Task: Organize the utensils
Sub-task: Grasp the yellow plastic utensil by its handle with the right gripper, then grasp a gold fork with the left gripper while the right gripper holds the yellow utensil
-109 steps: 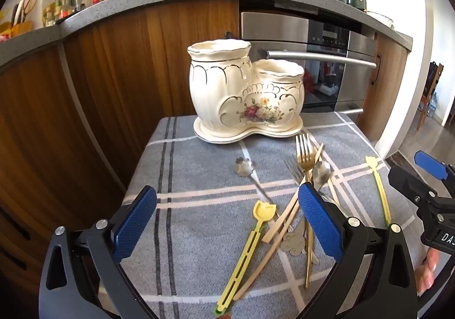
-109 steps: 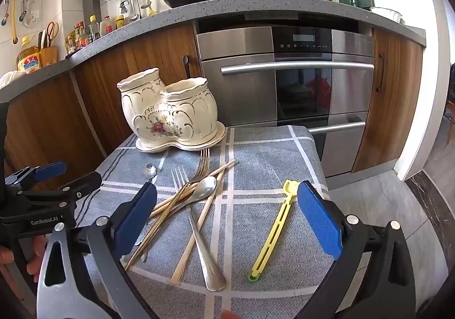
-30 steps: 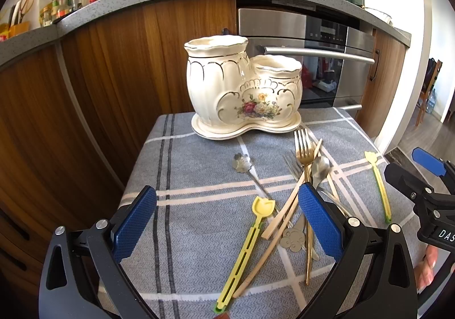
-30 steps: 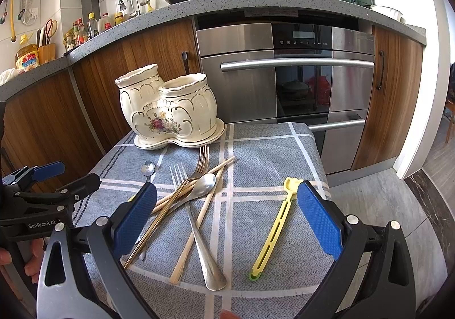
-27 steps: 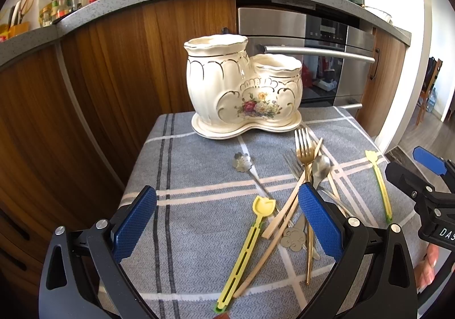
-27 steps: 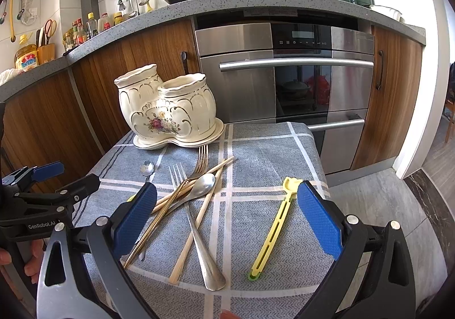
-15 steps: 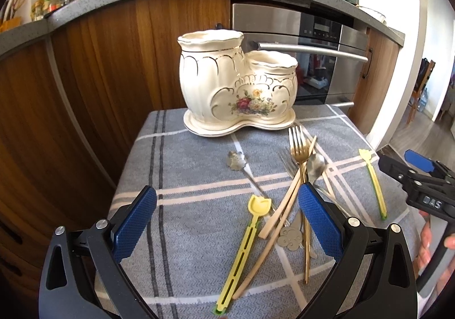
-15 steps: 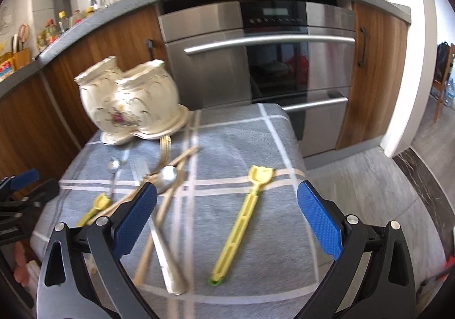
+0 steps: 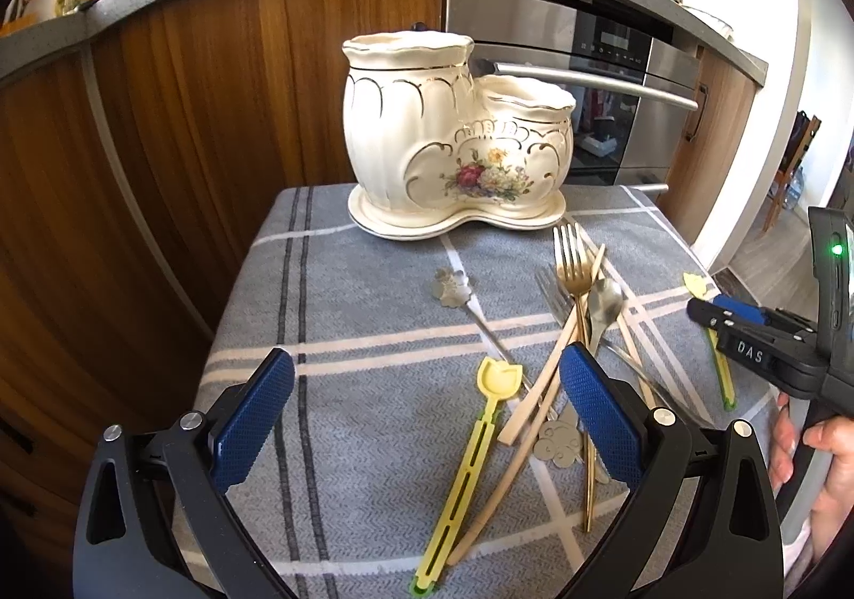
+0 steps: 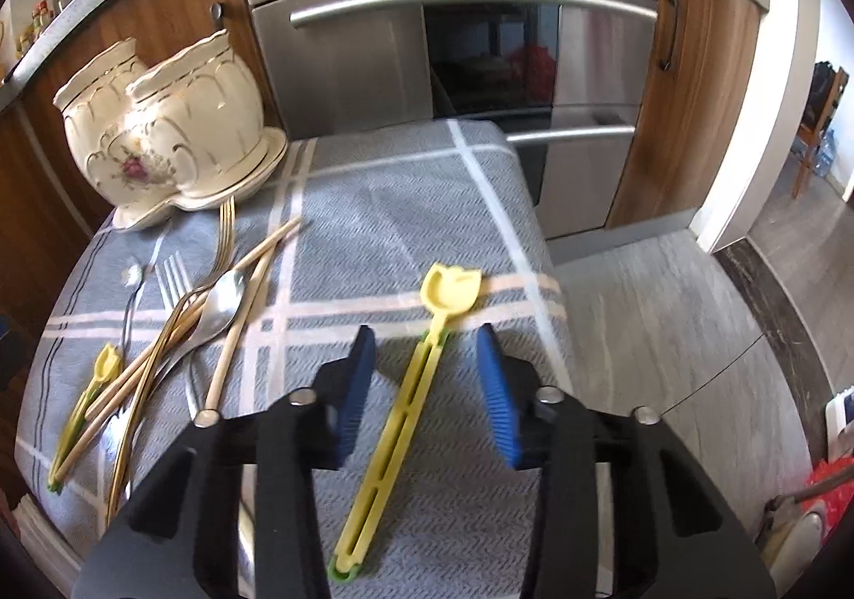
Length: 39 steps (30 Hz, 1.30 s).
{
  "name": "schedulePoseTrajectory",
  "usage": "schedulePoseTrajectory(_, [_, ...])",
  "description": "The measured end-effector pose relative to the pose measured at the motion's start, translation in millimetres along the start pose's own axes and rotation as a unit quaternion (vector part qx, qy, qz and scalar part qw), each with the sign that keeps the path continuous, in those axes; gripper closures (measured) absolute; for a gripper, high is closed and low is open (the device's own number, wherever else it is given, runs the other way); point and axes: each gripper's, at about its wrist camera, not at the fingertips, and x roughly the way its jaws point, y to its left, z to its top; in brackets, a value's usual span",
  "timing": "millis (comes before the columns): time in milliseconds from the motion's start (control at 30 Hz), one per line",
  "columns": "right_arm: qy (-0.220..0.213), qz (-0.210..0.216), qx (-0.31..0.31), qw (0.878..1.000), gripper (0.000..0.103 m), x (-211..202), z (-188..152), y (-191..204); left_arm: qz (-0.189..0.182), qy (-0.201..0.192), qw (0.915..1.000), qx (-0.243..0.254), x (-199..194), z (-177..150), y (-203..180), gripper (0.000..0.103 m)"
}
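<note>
My right gripper [image 10: 427,385] is over the yellow tulip-headed utensil [image 10: 405,401] near the right edge of the grey plaid cloth [image 10: 395,225], fingers partly closed either side of its stem, not touching it. Its long axis runs roughly along my fingers, tulip end pointing away toward the oven [image 10: 448,28]. The left gripper [image 9: 427,417] hangs wide open (holding nothing) above the second yellow one [image 9: 469,476], beside the fork-and-chopstick pile [image 9: 582,310]. The ceramic holder [image 9: 453,140] sits at the cloth's far end.

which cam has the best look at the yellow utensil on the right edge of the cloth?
Right wrist. The yellow utensil lies full length, centred between the open right gripper pads, head to tail. In the left wrist view only its head and part of its handle show; the right gripper covers the middle.
</note>
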Motion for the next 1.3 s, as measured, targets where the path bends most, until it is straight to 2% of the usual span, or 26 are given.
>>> schedulePoseTrajectory(67, [0.002, -0.007, 0.001, 1.0, 0.078, 2, 1, 0, 0.001, -0.001, 1.0, 0.002, -1, 0, 0, 0.004])
schedulePoseTrajectory(100, [0.0, -0.012, -0.001, 1.0, 0.079, 2, 1, 1, 0.001, -0.001, 1.0, 0.002, -1, 0, 0, 0.004])
schedulePoseTrajectory(400, [0.008, -0.027, -0.011, 1.0, 0.079, 9, 6, 6, 0.0, 0.0, 1.0, 0.006, -2, -2, -1, 0.004])
schedulePoseTrajectory(433, [0.008, -0.03, -0.013, 0.999, 0.081, 9, 6, 7, 0.0, 0.001, 1.0, 0.008, -2, -2, -1, 0.004])
schedulePoseTrajectory(467, [0.008, -0.031, -0.017, 0.999, 0.089, 9, 6, 8, 0.001, 0.002, 1.0, 0.01, -2, -2, -2, 0.004])
schedulePoseTrajectory(567, [0.007, -0.031, -0.025, 0.999, 0.093, 8, 5, 12, 0.003, 0.005, 1.0, 0.005, -1, -1, 0, 0.004])
schedulePoseTrajectory(700, [0.004, -0.013, -0.002, 1.0, 0.094, 5, 5, 4, -0.029, 0.013, 0.9992, -0.023, 4, 0, 10, 0.004])
schedulePoseTrajectory(833, [-0.032, 0.008, 0.013, 0.999, 0.094, -12, 9, -2, -0.042, 0.021, 0.9986, -0.026, 11, 1, 12, 0.006])
schedulePoseTrajectory(1000, [-0.058, 0.023, 0.021, 0.998, 0.093, -27, 11, -7, -0.052, 0.027, 0.9982, 0.008, 18, 6, -3, 0.008])
schedulePoseTrajectory(1100, [-0.065, 0.031, 0.026, 0.997, 0.093, -32, 11, -10, -0.057, 0.03, 0.9972, 0.039, 24, 11, -17, 0.018])
schedulePoseTrajectory(1300, [-0.08, 0.047, 0.031, 0.995, 0.093, -42, 10, -15, -0.106, 0.04, 0.9918, 0.06, 44, 28, -41, 0.022])
